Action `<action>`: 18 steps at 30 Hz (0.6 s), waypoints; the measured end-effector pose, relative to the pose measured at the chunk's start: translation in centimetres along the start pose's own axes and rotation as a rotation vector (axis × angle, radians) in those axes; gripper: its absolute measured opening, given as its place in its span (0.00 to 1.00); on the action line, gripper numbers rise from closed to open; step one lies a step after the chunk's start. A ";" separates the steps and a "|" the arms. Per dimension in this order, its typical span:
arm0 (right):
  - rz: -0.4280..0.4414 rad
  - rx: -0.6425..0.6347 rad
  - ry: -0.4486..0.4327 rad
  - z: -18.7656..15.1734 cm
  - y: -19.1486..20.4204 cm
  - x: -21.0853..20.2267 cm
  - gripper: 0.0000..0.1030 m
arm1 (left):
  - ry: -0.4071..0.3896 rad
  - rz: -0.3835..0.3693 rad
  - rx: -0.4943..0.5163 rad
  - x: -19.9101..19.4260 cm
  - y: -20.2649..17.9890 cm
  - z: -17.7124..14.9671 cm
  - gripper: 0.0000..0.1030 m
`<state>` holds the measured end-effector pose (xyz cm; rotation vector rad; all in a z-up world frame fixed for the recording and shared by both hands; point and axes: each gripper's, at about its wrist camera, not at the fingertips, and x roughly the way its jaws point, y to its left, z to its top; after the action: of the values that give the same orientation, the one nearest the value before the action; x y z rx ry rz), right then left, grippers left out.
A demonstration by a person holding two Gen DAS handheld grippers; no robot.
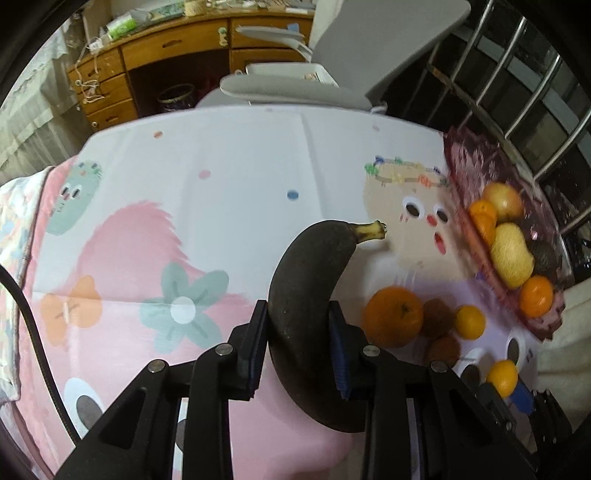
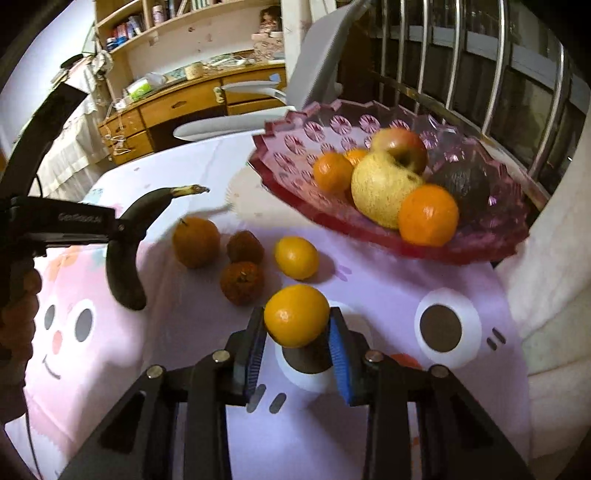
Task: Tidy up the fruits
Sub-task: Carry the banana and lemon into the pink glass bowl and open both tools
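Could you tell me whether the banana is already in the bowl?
No, the left gripper holds the banana above the cloth, apart from the bowl.

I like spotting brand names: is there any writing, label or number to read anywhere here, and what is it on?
Raised lettering on the black left gripper body: too blurred to read.
Book spines and bottle labels on the wooden shelf: too small to read.
Nothing else bears text.

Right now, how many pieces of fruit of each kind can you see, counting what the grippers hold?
Oranges: 6
Brown shrivelled fruits: 2
Banana: 1
Apple: 1
Pear: 1
Avocado: 1
Total: 12
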<state>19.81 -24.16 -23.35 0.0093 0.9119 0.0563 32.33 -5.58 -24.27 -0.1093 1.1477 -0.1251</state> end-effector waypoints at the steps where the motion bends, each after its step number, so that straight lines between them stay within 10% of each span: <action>1: 0.011 -0.009 -0.002 0.3 0.0 -0.4 0.33 | -0.011 0.005 -0.011 -0.6 -0.2 0.3 0.28; 18: 0.114 -0.110 -0.101 5.6 -5.5 -5.2 0.33 | -0.193 0.016 -0.043 -5.2 -8.5 4.2 0.28</action>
<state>21.33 -29.79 -16.00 -0.0382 0.8062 0.2100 33.66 -13.09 -16.57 -0.1467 0.9587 -0.0740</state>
